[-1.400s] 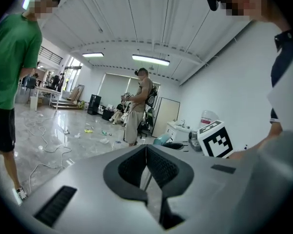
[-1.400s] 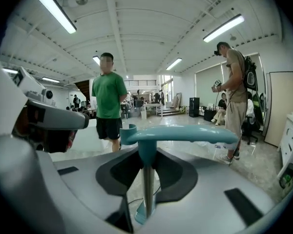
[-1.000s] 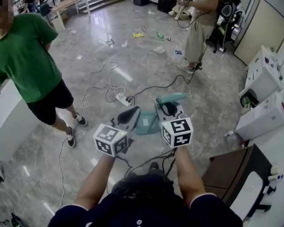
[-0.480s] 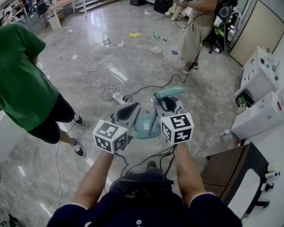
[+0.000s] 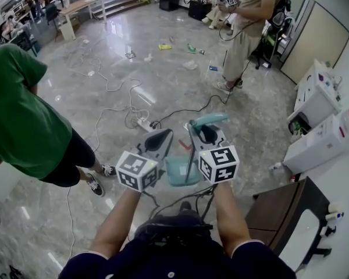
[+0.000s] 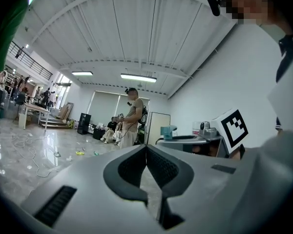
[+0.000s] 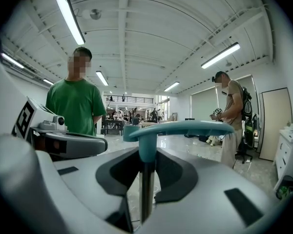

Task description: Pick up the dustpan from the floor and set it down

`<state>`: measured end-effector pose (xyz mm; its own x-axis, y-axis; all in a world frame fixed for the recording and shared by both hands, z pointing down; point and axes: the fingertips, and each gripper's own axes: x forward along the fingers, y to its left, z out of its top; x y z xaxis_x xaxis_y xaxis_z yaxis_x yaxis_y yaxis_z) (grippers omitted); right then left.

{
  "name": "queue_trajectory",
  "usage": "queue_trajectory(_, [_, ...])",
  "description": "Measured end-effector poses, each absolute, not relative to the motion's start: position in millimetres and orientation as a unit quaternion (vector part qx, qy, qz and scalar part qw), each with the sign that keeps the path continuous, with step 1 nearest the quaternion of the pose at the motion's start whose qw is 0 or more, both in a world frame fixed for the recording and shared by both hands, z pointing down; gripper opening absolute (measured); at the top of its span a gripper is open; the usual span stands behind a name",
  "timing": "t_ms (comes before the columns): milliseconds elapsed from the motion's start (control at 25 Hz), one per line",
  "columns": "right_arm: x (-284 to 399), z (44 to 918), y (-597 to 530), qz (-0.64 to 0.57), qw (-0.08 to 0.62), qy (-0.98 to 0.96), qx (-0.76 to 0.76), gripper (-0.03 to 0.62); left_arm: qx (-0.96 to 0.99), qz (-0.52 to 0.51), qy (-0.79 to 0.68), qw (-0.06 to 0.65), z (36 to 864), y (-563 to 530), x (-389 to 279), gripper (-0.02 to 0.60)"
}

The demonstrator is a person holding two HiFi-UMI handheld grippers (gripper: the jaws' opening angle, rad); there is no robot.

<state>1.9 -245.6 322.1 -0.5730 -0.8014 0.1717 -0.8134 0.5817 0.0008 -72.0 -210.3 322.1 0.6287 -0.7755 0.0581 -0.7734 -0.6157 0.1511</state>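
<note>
The dustpan hangs off the floor in front of me. Its teal pan sits between my two hands, and its teal handle top rises above my right gripper. That gripper is shut on the dustpan's dark upright pole, just under the teal handle. My left gripper is beside the pan on its left, held level, with its jaws shut and nothing between them.
A person in a green shirt stands close on the left. Another person stands at the back right. A power strip with cables lies ahead on the floor, litter farther off. White cabinets and a dark desk line the right.
Both grippers and the held dustpan have stayed almost in place. The person in green has shifted toward the left edge of the head view.
</note>
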Motion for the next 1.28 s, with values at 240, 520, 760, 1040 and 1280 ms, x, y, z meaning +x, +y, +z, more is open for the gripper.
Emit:
queue_trajectory(240, [14, 325, -245, 0.040, 0.076, -0.883, 0.462, 0.095, 0.900, 0.000, -0.429, 0.079, 328, -211, -64, 0.014])
queue_trajectory(520, [34, 367, -259, 0.062, 0.093, -0.876, 0.469, 0.095, 0.897, 0.019, -0.430, 0.101, 358, -207, -50, 0.014])
queue_trajectory(760, [58, 413, -301, 0.069, 0.105, -0.872, 0.473, 0.095, 0.891, 0.043, -0.440, 0.105, 397, -230, -37, 0.014])
queue_trajectory(1040, [77, 510, -336, 0.108, 0.145, -0.867, 0.465, 0.095, 0.871, 0.092, -0.455, 0.159, 468, -234, -26, 0.014])
queue_trajectory(1280, [93, 602, -372, 0.132, 0.184, -0.861, 0.455, 0.095, 0.863, 0.111, -0.459, 0.180, 509, -261, -18, 0.014])
